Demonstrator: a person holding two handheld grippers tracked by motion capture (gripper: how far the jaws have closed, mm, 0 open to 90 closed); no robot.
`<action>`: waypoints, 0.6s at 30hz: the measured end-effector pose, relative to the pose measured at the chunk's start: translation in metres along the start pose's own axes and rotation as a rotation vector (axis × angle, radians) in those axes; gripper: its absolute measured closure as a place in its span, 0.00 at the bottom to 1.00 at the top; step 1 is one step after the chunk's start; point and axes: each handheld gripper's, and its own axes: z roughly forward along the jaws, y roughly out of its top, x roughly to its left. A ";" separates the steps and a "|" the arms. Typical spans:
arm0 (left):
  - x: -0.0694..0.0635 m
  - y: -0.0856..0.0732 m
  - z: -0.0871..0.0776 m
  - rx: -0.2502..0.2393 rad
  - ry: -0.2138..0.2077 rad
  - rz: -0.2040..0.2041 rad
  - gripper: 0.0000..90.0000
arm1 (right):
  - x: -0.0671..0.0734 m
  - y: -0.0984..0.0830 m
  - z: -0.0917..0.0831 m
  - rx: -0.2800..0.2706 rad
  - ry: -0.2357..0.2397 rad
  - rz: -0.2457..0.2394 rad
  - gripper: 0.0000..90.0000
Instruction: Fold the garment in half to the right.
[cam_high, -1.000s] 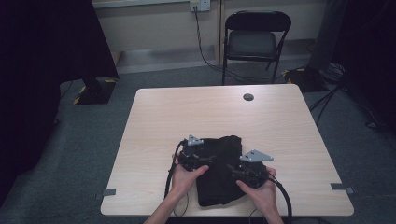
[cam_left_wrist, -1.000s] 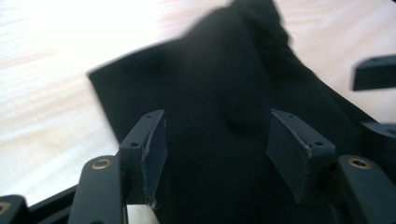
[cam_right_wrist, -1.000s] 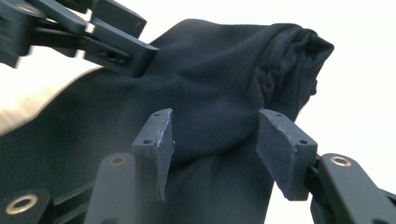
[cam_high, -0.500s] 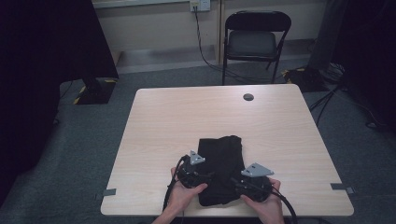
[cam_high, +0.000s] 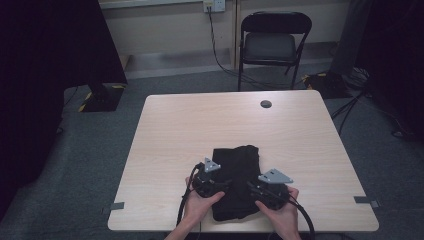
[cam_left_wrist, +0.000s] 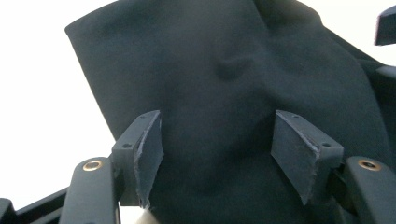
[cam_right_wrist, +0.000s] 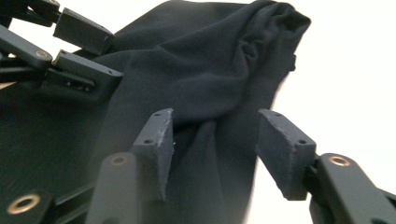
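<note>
A folded black fabric garment (cam_high: 236, 180) lies on the near half of the light wooden table (cam_high: 200, 125), close to the person's edge. The left gripper (cam_high: 216, 181) sits at the garment's left edge, held by the left hand (cam_high: 199, 202). The right gripper (cam_high: 261, 189) sits over the garment's right portion, held by the right hand (cam_high: 280, 216).

In the left gripper view, the 2 jaws stand apart with the dark cloth (cam_left_wrist: 224, 93) spread between them; the pads do not press it. In the right gripper view, the 2 jaws also stand apart, straddling a raised fold of the cloth (cam_right_wrist: 210, 93) without clamping it. The left gripper (cam_right_wrist: 70, 51) rests on the cloth at upper left.
</note>
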 end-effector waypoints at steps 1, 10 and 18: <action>-0.001 0.000 0.000 0.003 0.004 0.007 0.37 | 0.001 0.001 0.005 0.006 0.006 -0.003 0.49; -0.002 0.000 0.005 0.035 0.034 0.046 0.36 | 0.002 -0.006 0.024 0.036 0.042 0.060 0.45; 0.011 0.007 0.010 0.032 0.034 0.040 0.35 | 0.013 0.004 0.033 0.060 -0.008 0.081 0.45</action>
